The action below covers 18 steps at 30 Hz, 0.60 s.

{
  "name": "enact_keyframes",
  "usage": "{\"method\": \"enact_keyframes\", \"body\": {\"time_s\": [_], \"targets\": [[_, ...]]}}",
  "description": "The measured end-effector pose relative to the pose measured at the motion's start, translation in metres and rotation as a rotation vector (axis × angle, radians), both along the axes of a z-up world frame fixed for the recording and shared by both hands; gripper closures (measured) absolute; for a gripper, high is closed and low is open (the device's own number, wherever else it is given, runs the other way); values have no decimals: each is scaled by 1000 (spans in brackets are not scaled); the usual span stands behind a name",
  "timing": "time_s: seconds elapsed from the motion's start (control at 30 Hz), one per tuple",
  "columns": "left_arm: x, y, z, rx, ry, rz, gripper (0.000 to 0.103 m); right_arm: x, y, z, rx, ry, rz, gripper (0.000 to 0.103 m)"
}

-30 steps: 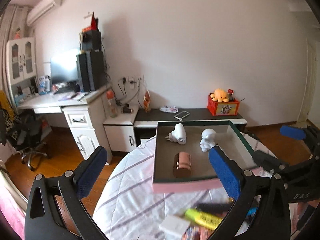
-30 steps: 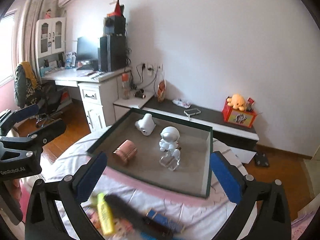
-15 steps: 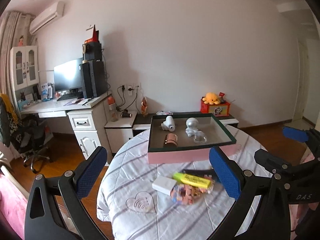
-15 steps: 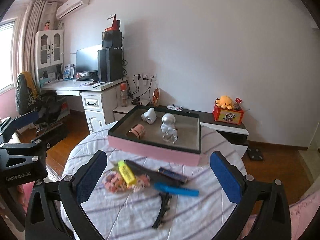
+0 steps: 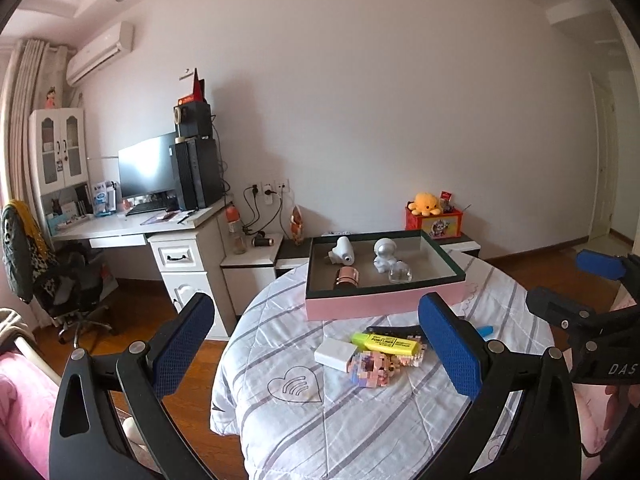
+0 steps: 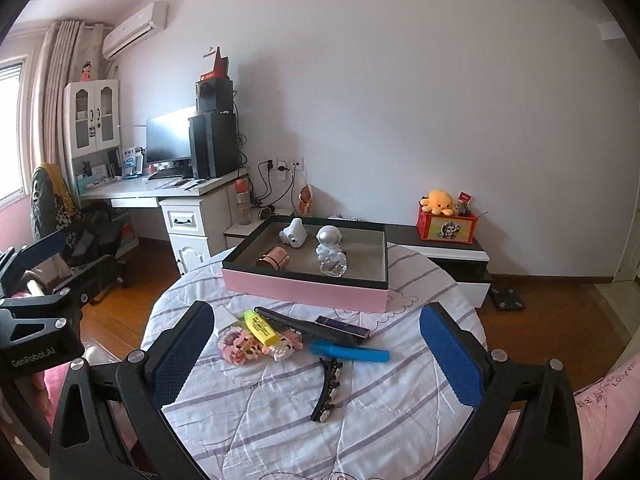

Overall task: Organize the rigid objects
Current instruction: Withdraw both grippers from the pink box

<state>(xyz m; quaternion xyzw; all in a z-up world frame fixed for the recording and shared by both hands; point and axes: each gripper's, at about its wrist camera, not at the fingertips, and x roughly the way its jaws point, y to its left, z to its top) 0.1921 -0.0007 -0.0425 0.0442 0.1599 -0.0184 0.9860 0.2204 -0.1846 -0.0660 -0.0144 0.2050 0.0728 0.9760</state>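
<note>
A pink box (image 5: 384, 306) (image 6: 304, 288) with a dark rim stands at the far side of the round table (image 5: 312, 424) (image 6: 392, 412). In it are a white plug (image 5: 343, 249), a copper cylinder (image 5: 347, 277), a white astronaut figure (image 6: 329, 243) and a clear glass piece (image 6: 334, 267). Nearer lie a yellow highlighter (image 5: 386, 344) (image 6: 261, 326), a white block (image 5: 335, 354), pink brick toys (image 5: 374, 368) (image 6: 240, 344), a blue marker (image 6: 348, 352), a dark flat bar (image 6: 316, 326) and a black hair clip (image 6: 328, 384). My left gripper (image 5: 316, 348) and right gripper (image 6: 316, 352) are open and empty, held back from the table.
A white desk (image 5: 132, 226) with monitor and computer tower stands at the left, with an office chair (image 5: 60, 280) beside it. A low dark cabinet (image 6: 440, 242) carries a red box and an orange plush. Wooden floor surrounds the table.
Both grippers have pulled back and up from the box. The whole table and the loose items now show. Both stay open and empty.
</note>
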Motion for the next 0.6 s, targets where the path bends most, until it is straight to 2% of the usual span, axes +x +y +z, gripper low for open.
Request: {"method": "enact_keyframes", "body": {"time_s": [0.6], "targets": [[12, -3, -13, -5, 34, -8, 0, 4, -3, -13, -8, 45, -12, 0]]}}
